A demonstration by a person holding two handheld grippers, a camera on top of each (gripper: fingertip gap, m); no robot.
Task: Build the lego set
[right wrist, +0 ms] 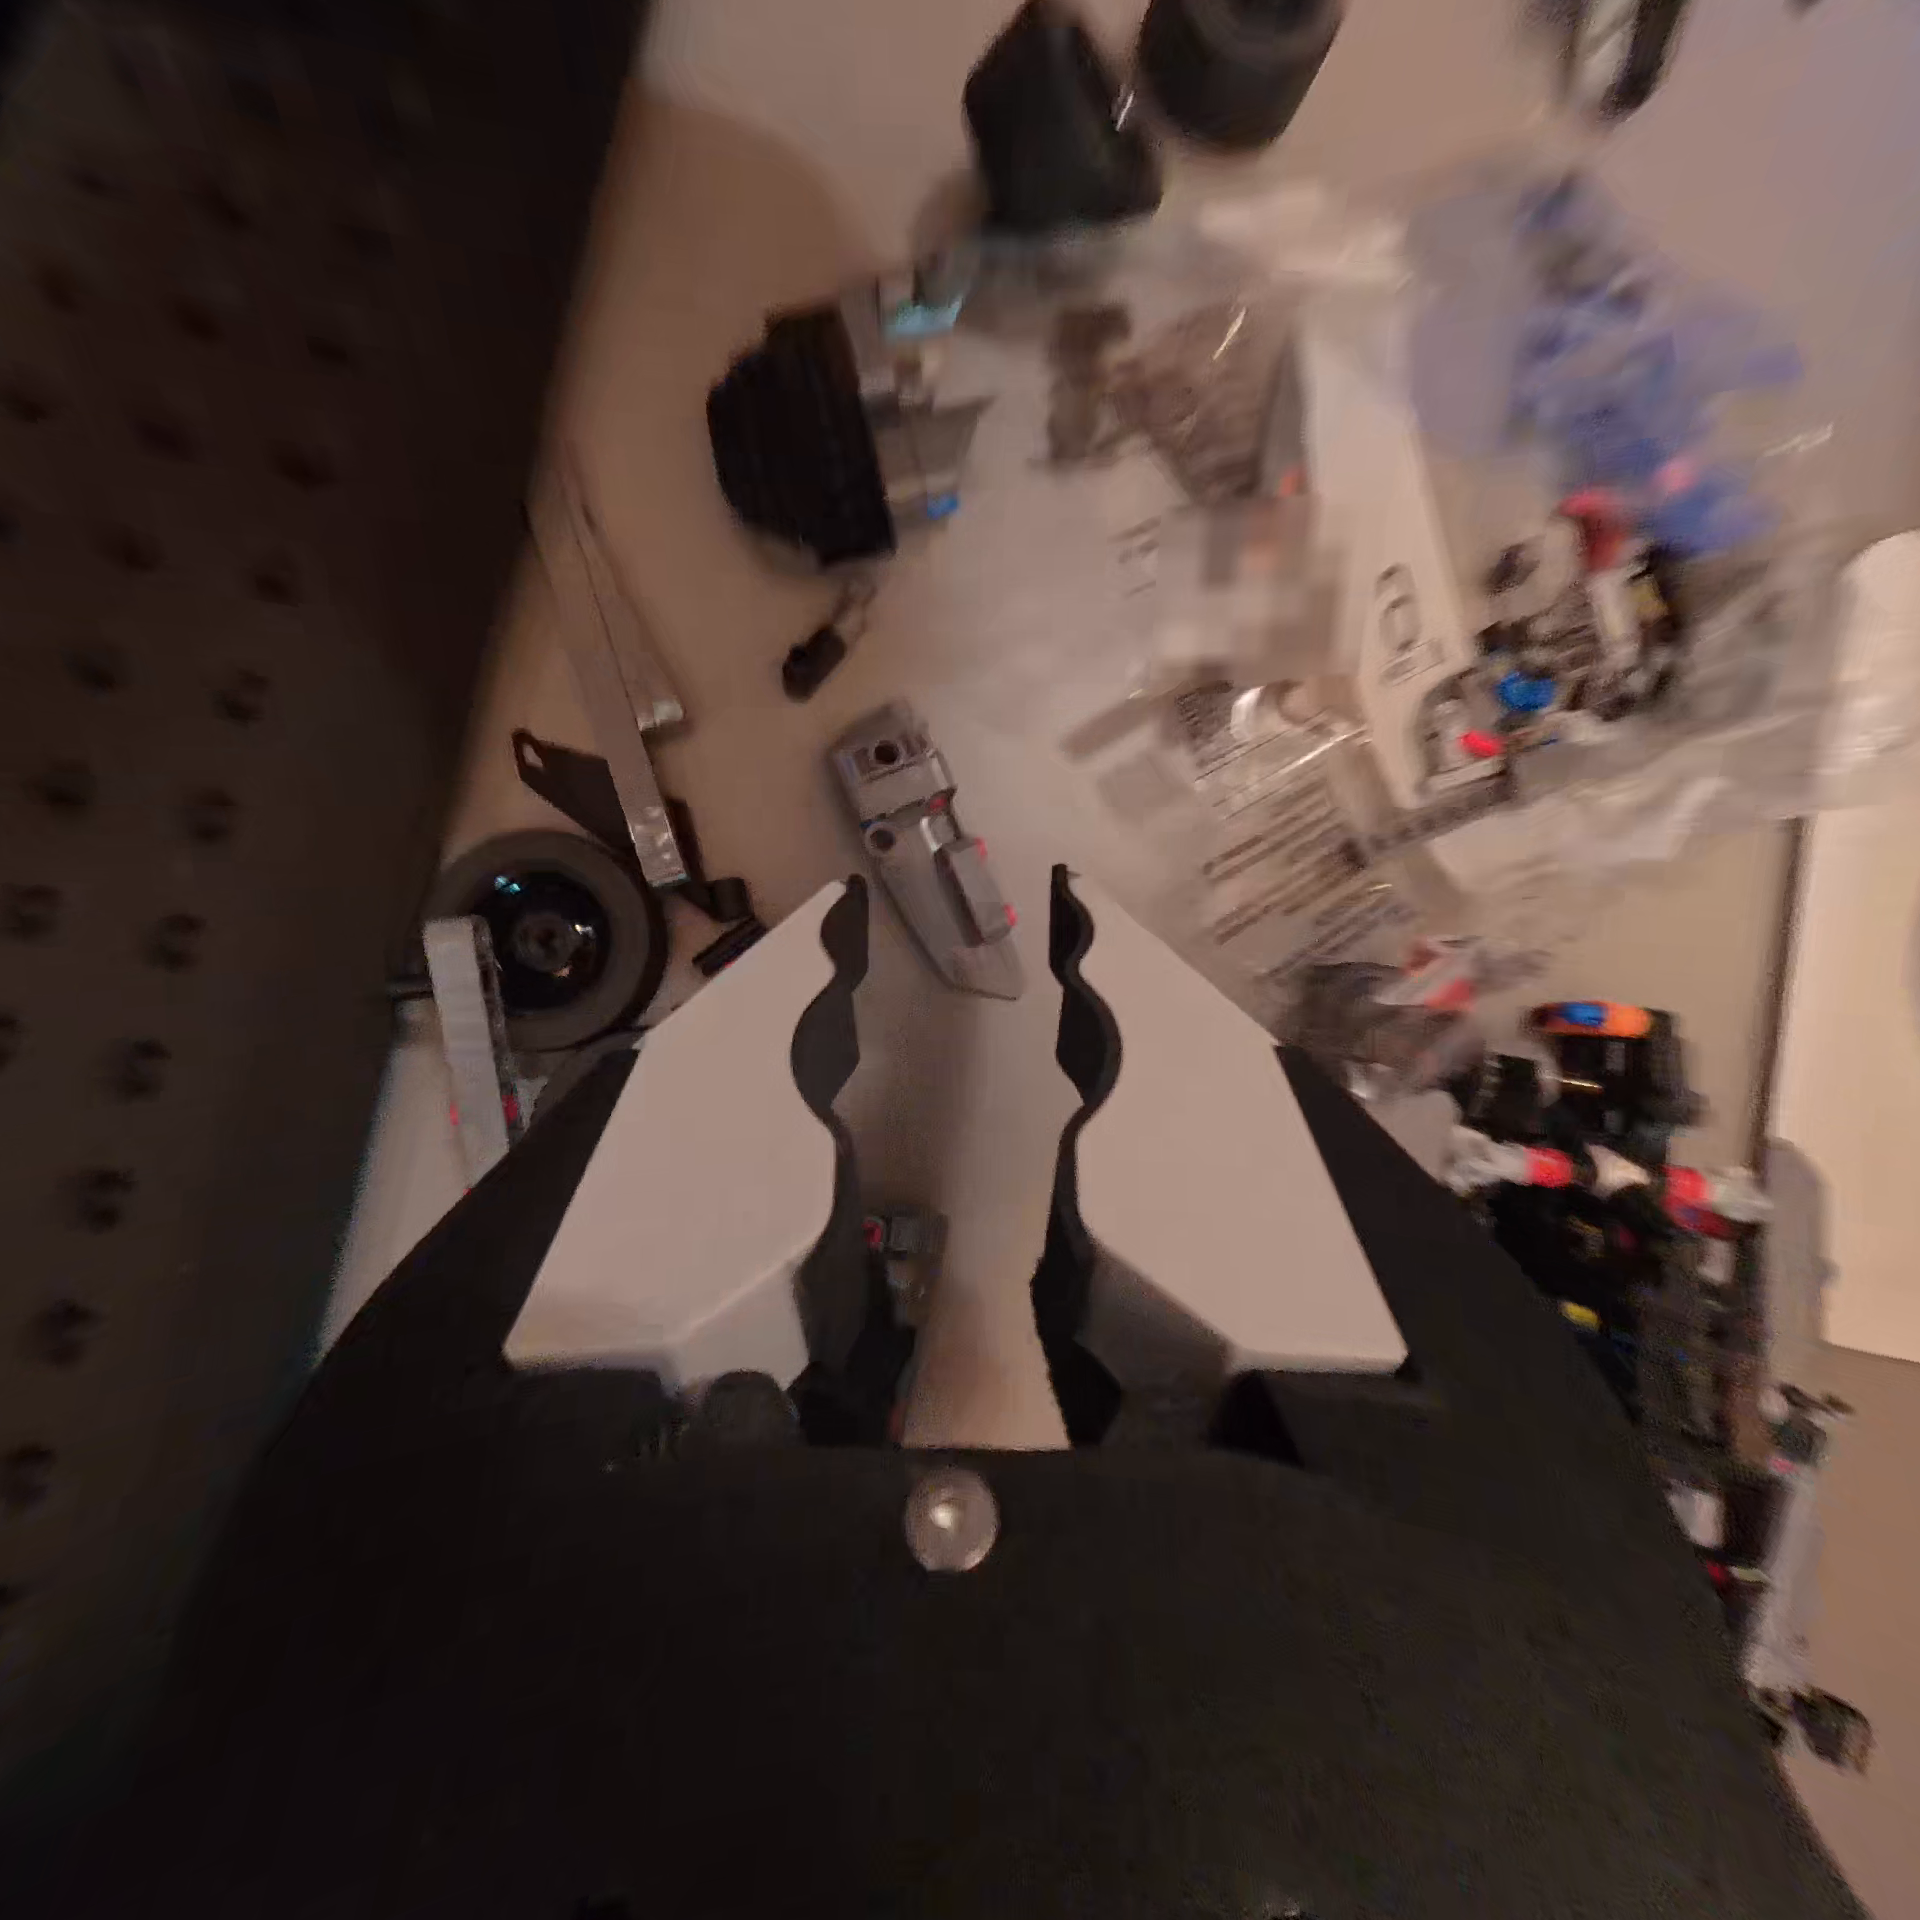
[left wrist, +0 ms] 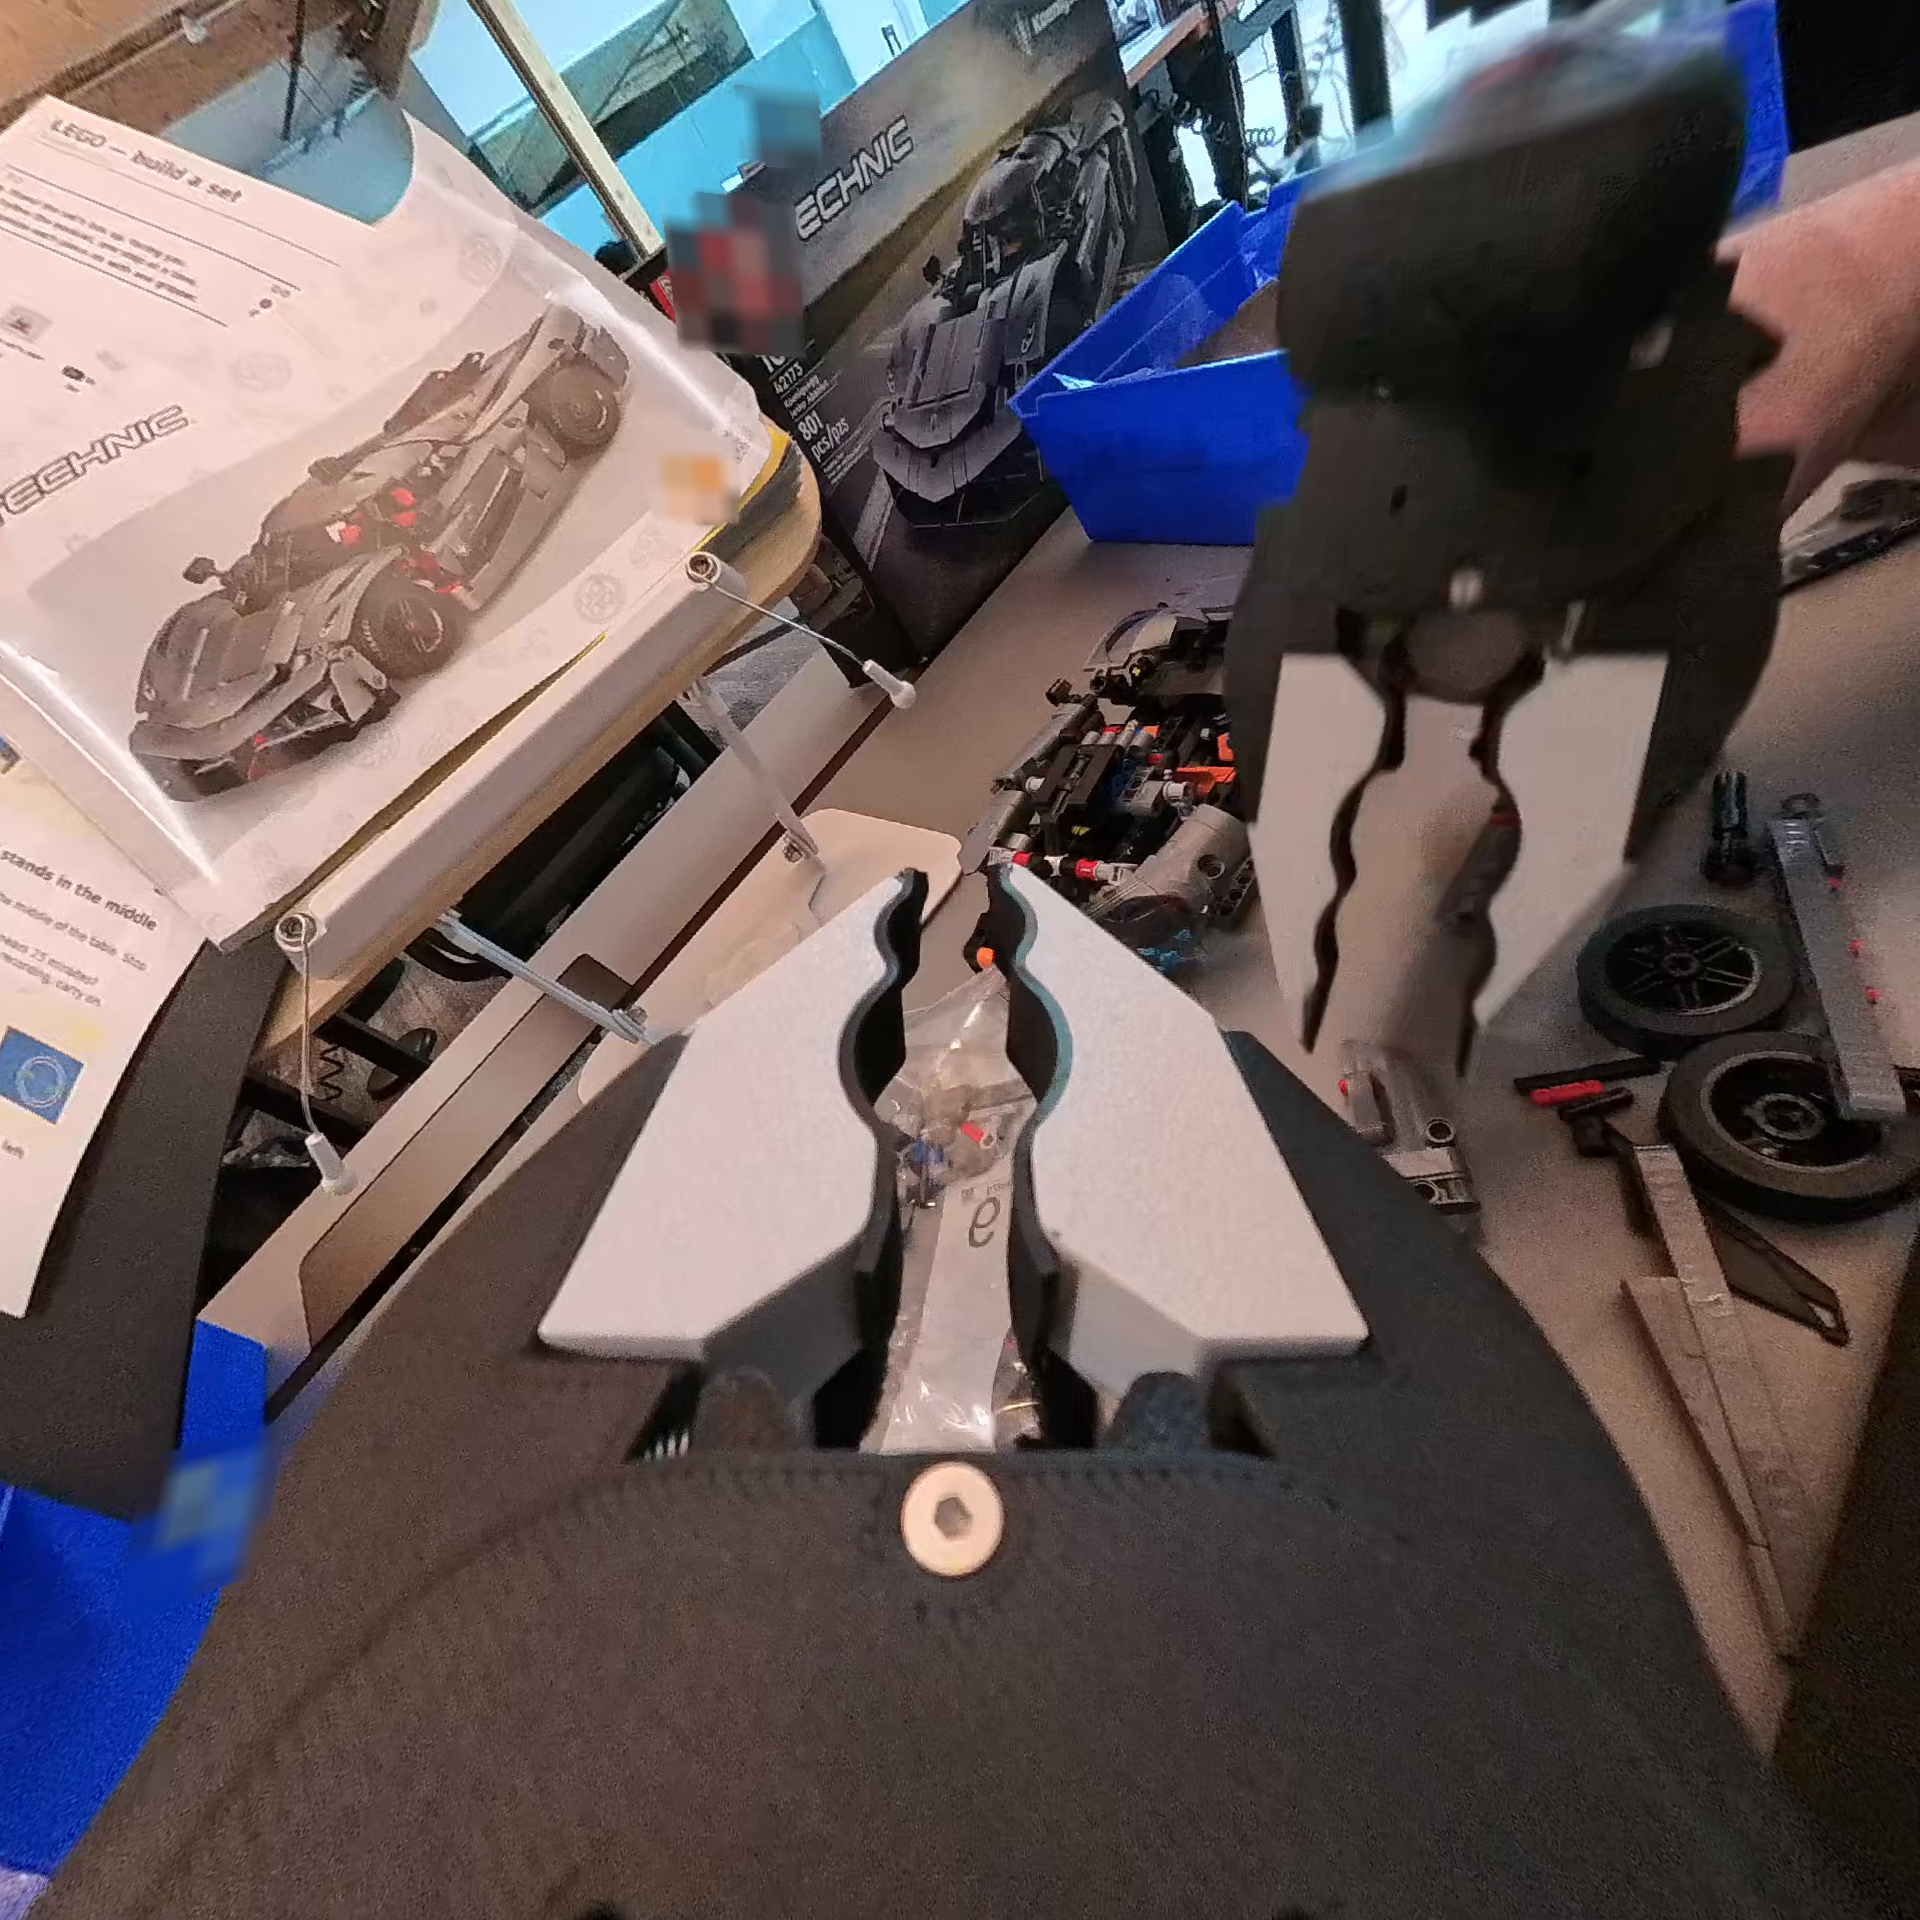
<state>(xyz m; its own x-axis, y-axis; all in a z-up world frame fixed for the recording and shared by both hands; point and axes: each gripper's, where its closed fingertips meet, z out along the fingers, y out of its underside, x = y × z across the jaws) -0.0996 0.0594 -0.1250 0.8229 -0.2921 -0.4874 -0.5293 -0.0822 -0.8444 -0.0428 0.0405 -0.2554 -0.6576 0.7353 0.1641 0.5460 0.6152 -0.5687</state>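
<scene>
Lying between the fingers of the left tool (left wrist: pixel 951 894) is a clear plastic bag of small lego parts (left wrist: pixel 951 1132), which is being pinched by the narrowed jaws in the left wrist view. The bag is being held above the pale grey tabletop (left wrist: pixel 1122 582), with a white strip of it running back toward the tool's black body.

The right tool (left wrist: pixel 1387 1023) is being seen in the same view, blurred, pointing downward over the tabletop, with a person's hand (left wrist: pixel 1829 343) gripping it from the right. In the right wrist view the right tool (right wrist: pixel 956 883) is being held with its jaws spread apart and nothing between them; a grey wedge-shaped lego assembly (right wrist: pixel 930 842) is lying on the tabletop just beyond its fingertips.

A partly built dark lego car chassis (left wrist: pixel 1122 790) is being kept near the tabletop's middle, with two black lego wheels (left wrist: pixel 1745 1060) and a long grey lego beam (left wrist: pixel 1829 935) lying to its right. An open instruction booklet showing a grey car (left wrist: pixel 343 520) is being propped on a stand at the left, beside the dark set box (left wrist: pixel 966 343) and blue plastic bins (left wrist: pixel 1164 436). Blurred clear bags of parts (right wrist: pixel 1455 499) are being seen in the right wrist view, well apart from the right tool.
</scene>
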